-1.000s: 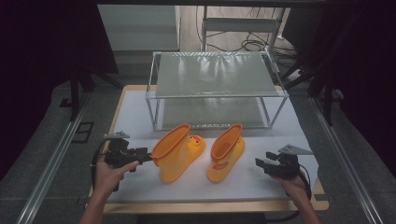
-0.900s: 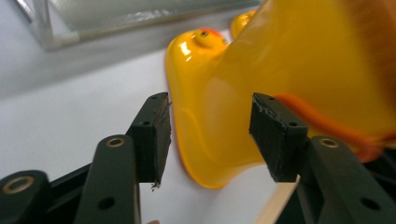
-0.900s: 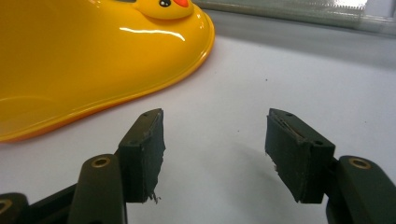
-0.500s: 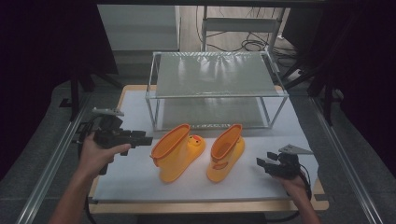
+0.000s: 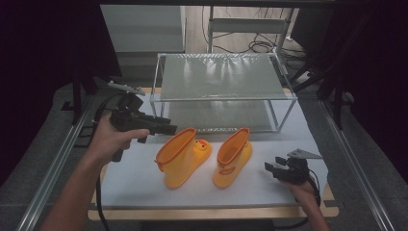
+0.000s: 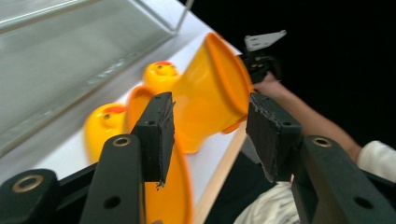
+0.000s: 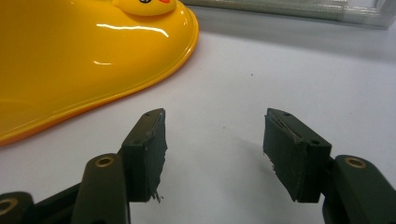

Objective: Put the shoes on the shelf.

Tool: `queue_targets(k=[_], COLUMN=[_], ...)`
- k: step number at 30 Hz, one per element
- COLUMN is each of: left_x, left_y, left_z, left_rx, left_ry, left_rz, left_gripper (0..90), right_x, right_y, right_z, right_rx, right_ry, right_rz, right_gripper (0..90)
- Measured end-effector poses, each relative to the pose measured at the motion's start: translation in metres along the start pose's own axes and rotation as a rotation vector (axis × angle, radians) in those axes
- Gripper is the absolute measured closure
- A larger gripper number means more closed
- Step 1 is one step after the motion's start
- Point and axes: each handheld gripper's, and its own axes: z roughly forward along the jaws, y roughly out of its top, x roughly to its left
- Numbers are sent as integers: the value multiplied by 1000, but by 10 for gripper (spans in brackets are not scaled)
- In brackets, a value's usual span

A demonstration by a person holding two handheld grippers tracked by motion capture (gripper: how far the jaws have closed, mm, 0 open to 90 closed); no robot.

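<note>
A: From the high view, why does the left gripper hang above the table near its left edge?
B: It looks poised over the left boot, jaws apart and holding nothing, probably lining up on the boot's open top. Both boots stand upright mid-table, in front of the wire rack at the back edge.

A: And the right gripper?
B: It rests low near the front right corner, just beside the right boot, apart from it, likely waiting its turn.

A: What does the left gripper view add?
B: The left gripper has its jaws spread wide with nothing between them. Beyond them lie the two boots, their duck-face toes pointing toward the rack, and the person's other hand farther off.

A: The right gripper view?
B: The right gripper is released too, jaws parted over bare white tabletop. The boot's glossy yellow foot sits close ahead on the left, untouched.
</note>
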Motion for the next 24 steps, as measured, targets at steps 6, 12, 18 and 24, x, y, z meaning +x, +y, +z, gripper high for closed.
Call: queue_targets(k=[6,12,18,24], left_x=[-7,-11,-13,-14], left_y=[20,30,43,50], left_z=[20,32,52,84], left_rx=[41,67,102,181], left_ry=[-32,-53,-53,-33], left_rz=[5,6,-2,7], left_gripper=[527,529,532,532], right_x=[-1,-2,-2,-3], right_y=[0,0,0,-1], right_z=[0,0,1,0], right_rx=[3,8,8,17], right_ry=[-4,-7,-11,-13], right_rz=[5,12,16,20], right_gripper=[395,395,395,396])
